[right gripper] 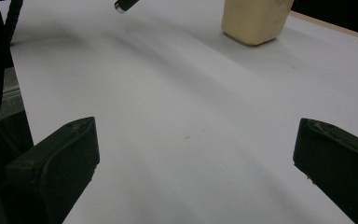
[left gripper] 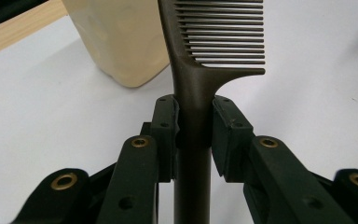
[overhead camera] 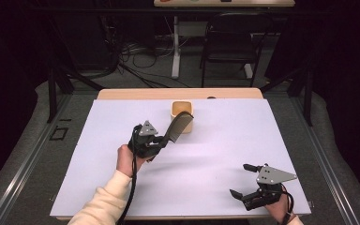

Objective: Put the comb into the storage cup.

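A dark brown comb [overhead camera: 179,126] is held above the white table sheet, its toothed end reaching up toward a cream square cup [overhead camera: 183,116] at the far middle. My left gripper [overhead camera: 161,140] is shut on the comb's handle; in the left gripper view the handle [left gripper: 193,116] runs straight up between the two pads, teeth pointing right, with the cup [left gripper: 121,37] just behind. My right gripper [overhead camera: 243,180] rests low at the near right, wide open, with nothing between its fingers [right gripper: 56,163]. In the right gripper view the cup [right gripper: 254,18] stands far ahead.
The white sheet [overhead camera: 215,140] covers most of the wooden table [overhead camera: 122,93]. A black folding chair [overhead camera: 232,42] and cables lie on the floor beyond the far edge. The tip of the comb's handle [right gripper: 125,5] pokes into the right gripper view at top.
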Available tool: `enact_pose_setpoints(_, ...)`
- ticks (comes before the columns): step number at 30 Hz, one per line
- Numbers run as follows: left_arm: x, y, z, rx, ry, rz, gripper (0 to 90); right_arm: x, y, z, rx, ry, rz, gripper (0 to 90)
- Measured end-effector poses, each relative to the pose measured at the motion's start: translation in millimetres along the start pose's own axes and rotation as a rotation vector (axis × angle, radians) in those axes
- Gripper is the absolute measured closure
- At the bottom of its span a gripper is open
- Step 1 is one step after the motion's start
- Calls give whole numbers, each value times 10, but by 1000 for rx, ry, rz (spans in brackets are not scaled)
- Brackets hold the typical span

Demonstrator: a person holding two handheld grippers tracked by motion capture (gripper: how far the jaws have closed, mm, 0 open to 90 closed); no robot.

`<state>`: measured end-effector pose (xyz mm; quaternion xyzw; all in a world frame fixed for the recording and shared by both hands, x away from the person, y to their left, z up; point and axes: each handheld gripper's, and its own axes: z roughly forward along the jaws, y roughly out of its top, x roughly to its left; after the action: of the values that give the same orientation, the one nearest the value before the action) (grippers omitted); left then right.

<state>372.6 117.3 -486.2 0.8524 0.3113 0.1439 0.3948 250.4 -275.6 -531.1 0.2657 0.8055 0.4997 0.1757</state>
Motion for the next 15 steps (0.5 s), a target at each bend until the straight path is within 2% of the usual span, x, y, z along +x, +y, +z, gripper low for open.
enact_pose_setpoints(7, 42, 5, -19, -38, 10, -17, 724, 2, 1, -1, 0, -1, -1, 0)
enact_pose_setpoints(15, 75, 24, -10, -47, 12, -21, 724, 3, 0, 5, 1, -1, -1, 0)
